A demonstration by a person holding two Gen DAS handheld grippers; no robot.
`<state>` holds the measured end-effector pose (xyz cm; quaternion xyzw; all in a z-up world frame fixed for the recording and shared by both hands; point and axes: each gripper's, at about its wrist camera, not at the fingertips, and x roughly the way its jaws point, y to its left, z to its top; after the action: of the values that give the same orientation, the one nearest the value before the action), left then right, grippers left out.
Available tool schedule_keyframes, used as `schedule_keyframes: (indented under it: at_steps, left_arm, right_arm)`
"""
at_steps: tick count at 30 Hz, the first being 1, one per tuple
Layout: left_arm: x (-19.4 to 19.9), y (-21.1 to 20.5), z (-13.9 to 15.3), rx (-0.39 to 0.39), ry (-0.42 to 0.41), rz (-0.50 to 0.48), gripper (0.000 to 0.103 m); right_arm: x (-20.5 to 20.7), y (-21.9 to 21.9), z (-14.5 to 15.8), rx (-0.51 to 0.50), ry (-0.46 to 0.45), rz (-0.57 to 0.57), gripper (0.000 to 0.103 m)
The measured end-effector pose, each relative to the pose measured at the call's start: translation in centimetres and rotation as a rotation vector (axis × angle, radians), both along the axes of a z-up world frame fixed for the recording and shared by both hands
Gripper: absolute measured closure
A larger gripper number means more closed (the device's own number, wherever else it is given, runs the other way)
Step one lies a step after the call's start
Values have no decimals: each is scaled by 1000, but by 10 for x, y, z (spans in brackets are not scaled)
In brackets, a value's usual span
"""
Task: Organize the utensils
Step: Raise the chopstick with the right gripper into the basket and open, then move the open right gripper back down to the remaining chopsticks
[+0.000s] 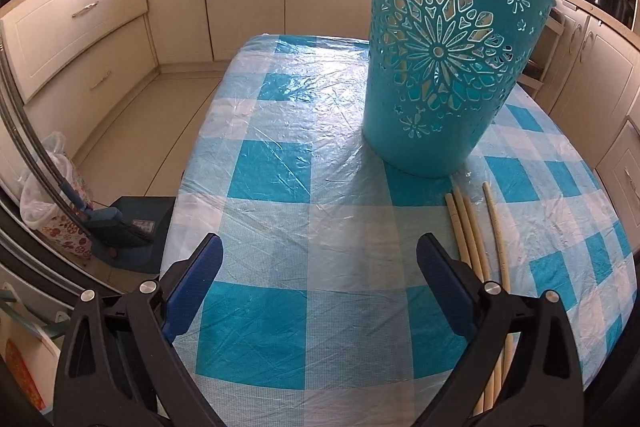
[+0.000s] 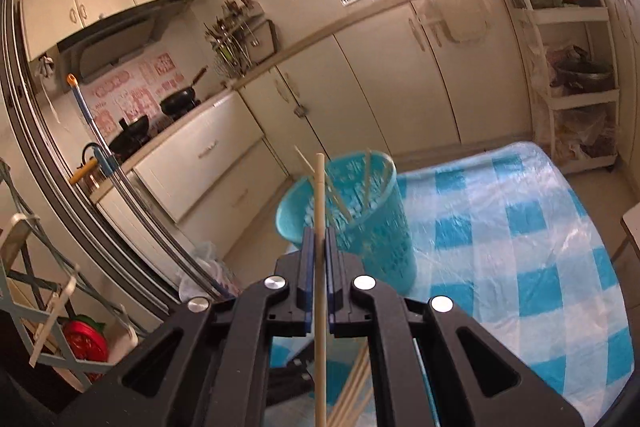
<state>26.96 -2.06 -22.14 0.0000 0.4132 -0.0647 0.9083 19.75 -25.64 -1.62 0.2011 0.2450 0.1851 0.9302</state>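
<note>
My right jaws [image 2: 319, 243] pinch one chopstick [image 2: 319, 195] upright, lifted off the table [image 2: 520, 267]; I judge I'm mid-carry, and next it must tip over the basket [image 2: 360, 227] rim and drop in. My left jaws [image 1: 320, 267] hang spread and empty above the near edge. Only the right view shows sticks already inside the basket; only the left shows the loose chopsticks [image 1: 468, 227] lying just beside its base.

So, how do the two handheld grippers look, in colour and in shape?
Both look alike. The left gripper and the right gripper have black plastic arms with triangular cut-outs, round silver pivot bolts, and flat blue textured pads on the fingers. No cables, markings, hands or sleeves are visible.
</note>
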Motion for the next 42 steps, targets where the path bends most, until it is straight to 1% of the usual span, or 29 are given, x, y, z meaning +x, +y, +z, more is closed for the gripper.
schedule_keyframes:
  at_steps: [3, 5, 8, 11, 13, 16, 20, 24, 27, 28, 29, 31, 32, 33, 35, 38, 39, 42]
  left_arm:
    - [0, 0, 0, 1, 1, 0, 9]
    - [1, 0, 0, -2, 2, 1, 9]
    - [2, 2, 0, -13, 5, 2, 9]
    - [3, 4, -1, -23, 11, 3, 9]
    - [4, 5, -2, -31, 14, 4, 9]
    - [4, 7, -2, -45, 16, 7, 9]
    - [5, 8, -3, -53, 17, 14, 9]
    - [5, 8, -3, -44, 15, 19, 9]
    - [4, 7, -3, -33, 11, 22, 9]
    - [4, 6, -2, -30, 9, 23, 9]
    - [3, 6, -2, -26, 6, 24, 9]
    - [3, 5, -2, -21, 4, 25, 9]
    - [2, 5, -2, -18, 4, 25, 9]
    - [2, 4, -2, -16, 5, 26, 9]
    - [3, 5, -2, -16, 6, 29, 9]
    - [3, 6, -2, -17, 5, 30, 9]
    - [3, 6, -2, -17, 5, 31, 8]
    - [2, 6, -2, -15, 5, 30, 8]
  right_arm:
    - [25, 9, 27, 3, -91, -53, 97]
    - [42, 14, 35, -8, -129, -105, 97]
    - [71, 19, 36, -24, -149, -197, 97]
    - [91, 27, 31, -84, -179, -292, 97]
    - [101, 32, 23, -115, -176, -320, 97]
    - [108, 38, 6, -157, -136, -312, 97]
    - [100, 40, -9, -187, -106, -288, 97]
    - [87, 41, -13, -206, -91, -251, 96]
    - [67, 40, -8, -222, -108, -232, 95]
    - [60, 40, -6, -222, -117, -230, 93]
    - [50, 38, -2, -222, -129, -230, 89]
    - [25, 33, 4, -222, -162, -245, 75]
    - [15, 32, 5, -225, -175, -255, 63]
    - [3, 30, 5, -232, -185, -266, 56]
    - [-19, 27, 0, -253, -183, -272, 54]
    - [-45, 27, -28, -309, -110, -268, 44]
    - [-49, 29, -40, -330, -71, -260, 43]
    - [-53, 30, -85, -369, 96, -227, 40]
